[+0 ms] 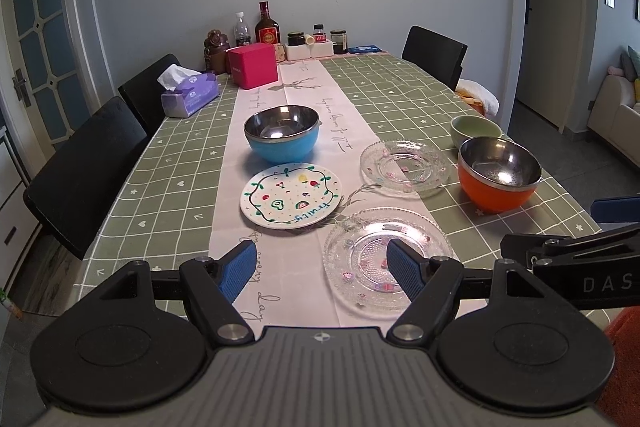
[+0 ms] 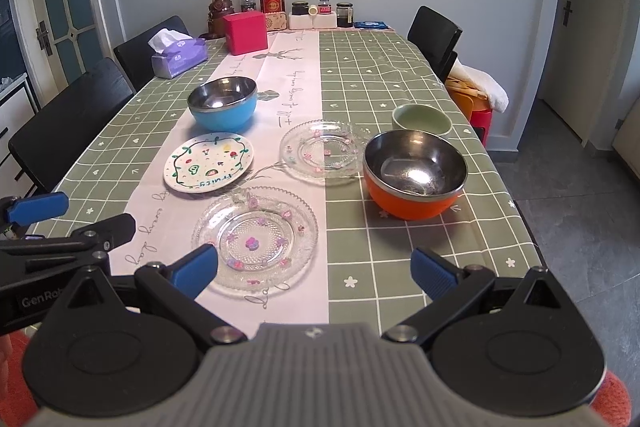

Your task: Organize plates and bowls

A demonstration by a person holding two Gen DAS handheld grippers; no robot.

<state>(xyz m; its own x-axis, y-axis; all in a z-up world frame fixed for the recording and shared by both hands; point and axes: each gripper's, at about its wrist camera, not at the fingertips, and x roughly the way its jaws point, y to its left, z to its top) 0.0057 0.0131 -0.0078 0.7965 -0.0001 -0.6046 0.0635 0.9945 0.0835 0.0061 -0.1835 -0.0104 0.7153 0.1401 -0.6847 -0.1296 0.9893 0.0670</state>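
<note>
Both our left gripper (image 1: 322, 267) and right gripper (image 2: 314, 269) gape wide, empty. Nearest us, just before the painted plate (image 1: 291, 195), lies the near glass plate (image 2: 255, 241); we should pinch its rim gently, level.

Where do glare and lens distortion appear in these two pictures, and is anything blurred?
Left wrist view: door frames bow at the edges, a fisheye effect; a soft highlight lies inside the orange bowl; the table stays sharp. Right wrist view: a bright glare spot sits in the orange bowl; the near glass plate sparkles; the walls curve; only the gripper body close to the lens looks soft.
</note>
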